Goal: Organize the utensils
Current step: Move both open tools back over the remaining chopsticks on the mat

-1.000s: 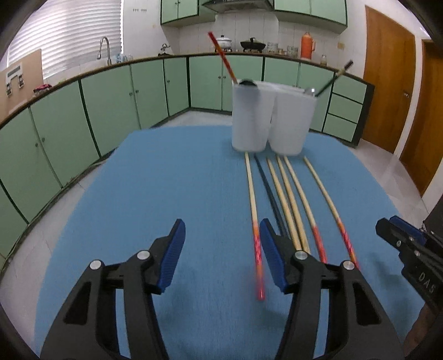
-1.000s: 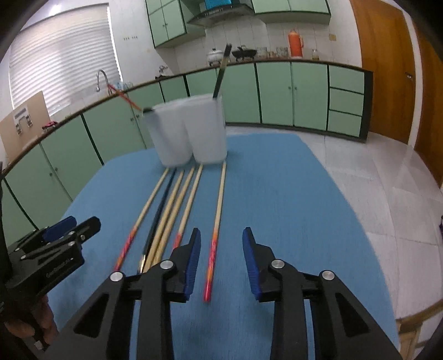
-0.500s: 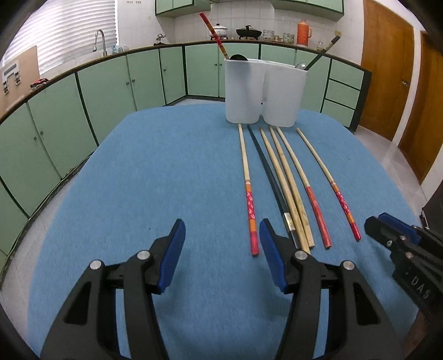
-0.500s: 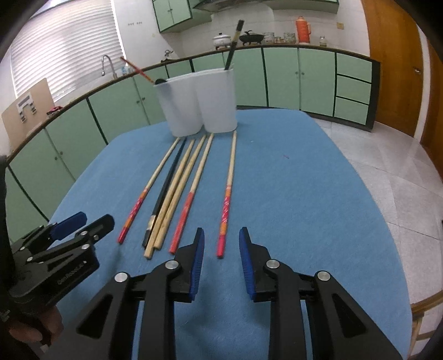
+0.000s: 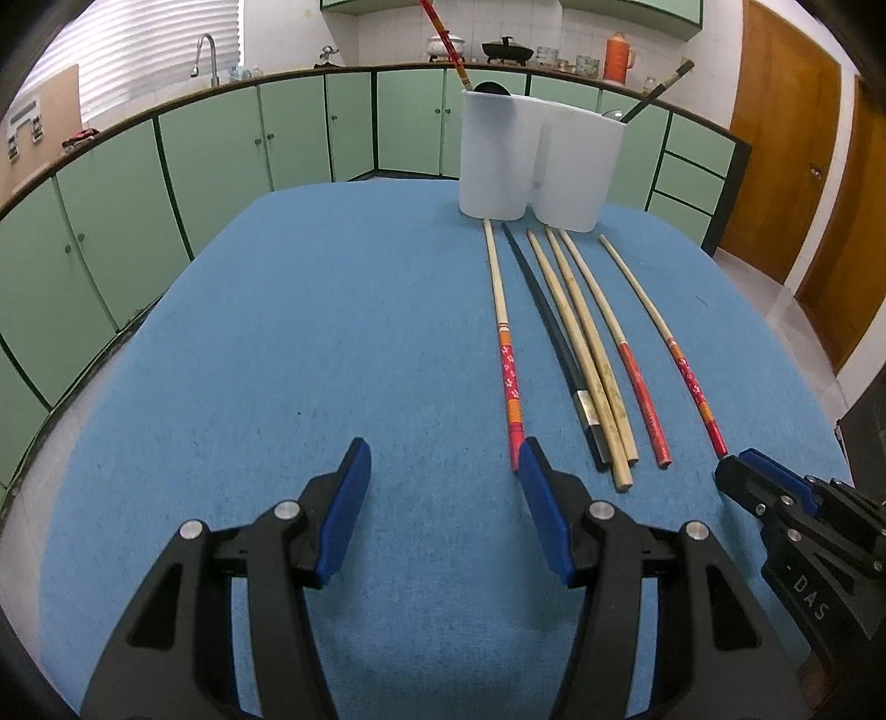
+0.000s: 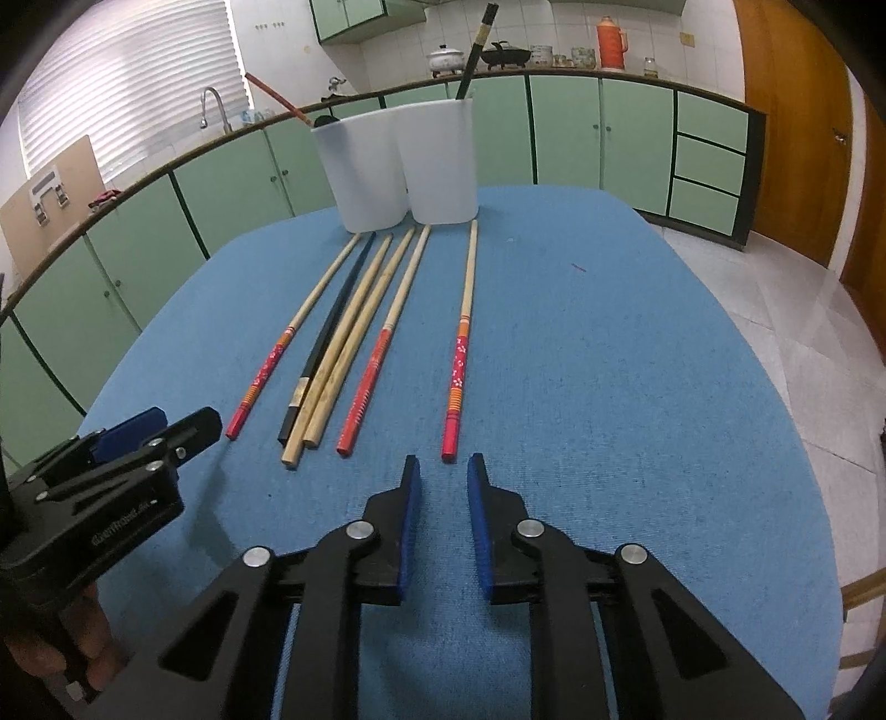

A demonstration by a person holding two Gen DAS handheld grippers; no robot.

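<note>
Several chopsticks lie side by side on the blue tablecloth (image 5: 332,360), pointing at a white two-cup holder (image 5: 531,160) (image 6: 398,166) at the far end. My right gripper (image 6: 443,471) hovers just short of the red end of the rightmost chopstick (image 6: 459,354). Its jaws are closing with a narrow gap and nothing between them. My left gripper (image 5: 443,465) stands open over bare cloth, its right finger beside the red tip of the leftmost chopstick (image 5: 506,365). Each gripper shows in the other's view: the right gripper (image 5: 742,471), the left gripper (image 6: 166,426).
The holder contains a red chopstick (image 5: 443,33), a dark spoon and a black chopstick (image 6: 476,44). A black chopstick (image 6: 326,343) and two plain bamboo ones (image 6: 343,354) lie mid-row. Green cabinets surround the table; a wooden door (image 5: 792,138) stands at right.
The right jaws have narrowed, and the red chopstick end that lay between them now sits just beyond their tips. The left jaws keep the same width.
</note>
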